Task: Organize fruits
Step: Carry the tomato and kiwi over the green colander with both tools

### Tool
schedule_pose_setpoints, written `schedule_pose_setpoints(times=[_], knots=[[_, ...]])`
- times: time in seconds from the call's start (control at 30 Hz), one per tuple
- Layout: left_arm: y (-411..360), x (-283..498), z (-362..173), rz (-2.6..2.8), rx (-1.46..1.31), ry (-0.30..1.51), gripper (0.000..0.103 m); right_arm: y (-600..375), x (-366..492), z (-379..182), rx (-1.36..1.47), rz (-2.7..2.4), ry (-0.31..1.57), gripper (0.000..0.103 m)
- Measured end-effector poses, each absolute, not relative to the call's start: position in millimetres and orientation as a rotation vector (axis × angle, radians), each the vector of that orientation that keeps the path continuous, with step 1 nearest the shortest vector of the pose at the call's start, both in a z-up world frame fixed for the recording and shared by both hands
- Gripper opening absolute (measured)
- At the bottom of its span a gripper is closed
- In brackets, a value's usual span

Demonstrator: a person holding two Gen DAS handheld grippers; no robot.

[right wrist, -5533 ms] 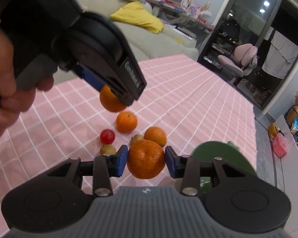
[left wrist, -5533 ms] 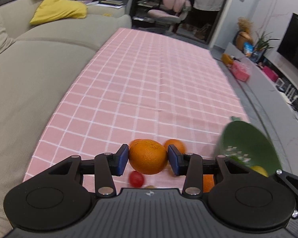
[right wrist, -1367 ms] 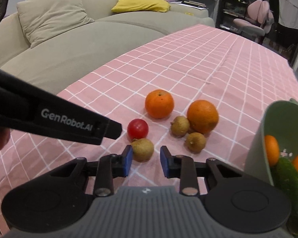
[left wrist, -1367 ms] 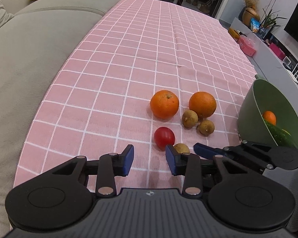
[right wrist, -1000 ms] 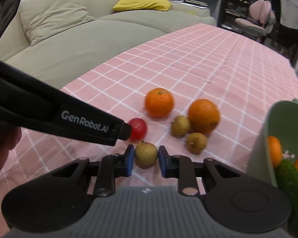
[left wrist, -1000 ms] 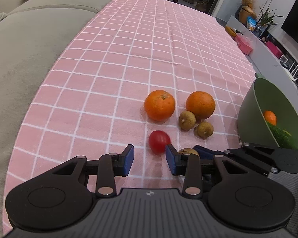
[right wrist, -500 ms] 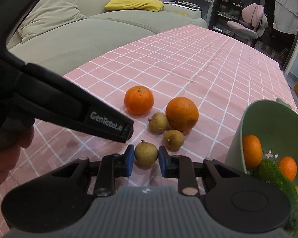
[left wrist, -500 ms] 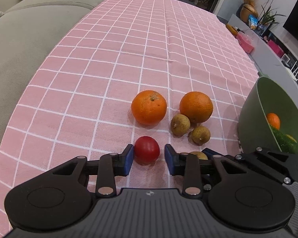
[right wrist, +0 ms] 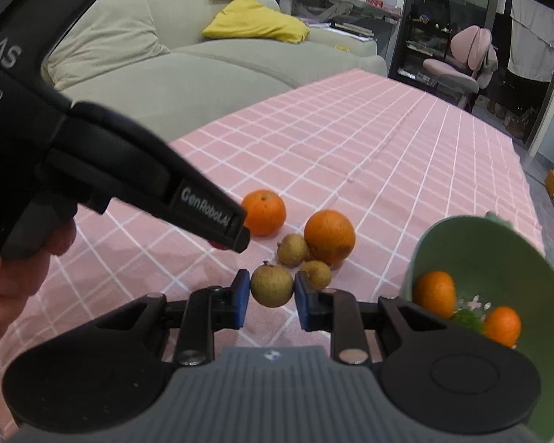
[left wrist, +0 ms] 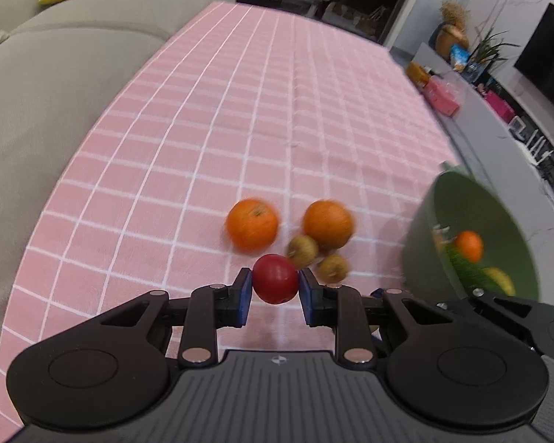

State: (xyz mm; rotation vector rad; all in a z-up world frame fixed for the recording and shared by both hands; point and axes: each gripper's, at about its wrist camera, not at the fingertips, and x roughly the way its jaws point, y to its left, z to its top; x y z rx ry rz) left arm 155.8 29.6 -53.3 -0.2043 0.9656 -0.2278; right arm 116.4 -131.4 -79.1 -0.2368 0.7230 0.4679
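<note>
A red tomato (left wrist: 276,278) is now clamped and lifted by the left gripper (left wrist: 273,292), a small brown fruit (right wrist: 271,285) by the right gripper (right wrist: 269,297), both ready for the green bowl (right wrist: 498,236).

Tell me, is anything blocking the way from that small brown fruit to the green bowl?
Nothing visible does. The right gripper holds the small brown fruit clear of the others, and the green bowl sits open to its right.

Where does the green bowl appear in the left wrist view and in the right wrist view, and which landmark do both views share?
Left wrist view: the green bowl is at the right edge, below the middle, right of the fruit on the cloth.
Right wrist view: the green bowl is at the lower right.
Shared landmark: the two oranges on the pink checked tablecloth, left of the bowl.
</note>
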Motion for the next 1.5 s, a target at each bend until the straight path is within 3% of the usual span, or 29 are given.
schedule_pose_setpoints(times=[0.3,0.6,1.0,1.5], knots=[[-10.7,140.9,0.7,-0.336,-0.148,0.890,0.030,-169.5,95.1,-32.4,-0.226,0.407,0.673,0.022],[-75.4,145.6,20.0,-0.477,-0.025,0.856,0.030,-234.2,91.9,-19.6,-0.196,0.250,0.689,0.022],[-132.6,180.3,-11.0,-0.551,0.141,0.926,0.030,-271.5,147.7,-41.0,-0.268,0.176,0.778,0.022],[-134.8,198.1,-40.0,-0.526,0.142,0.967,0.030,-273.5,190.0,-77.2,-0.305,0.228,0.838,0.022]])
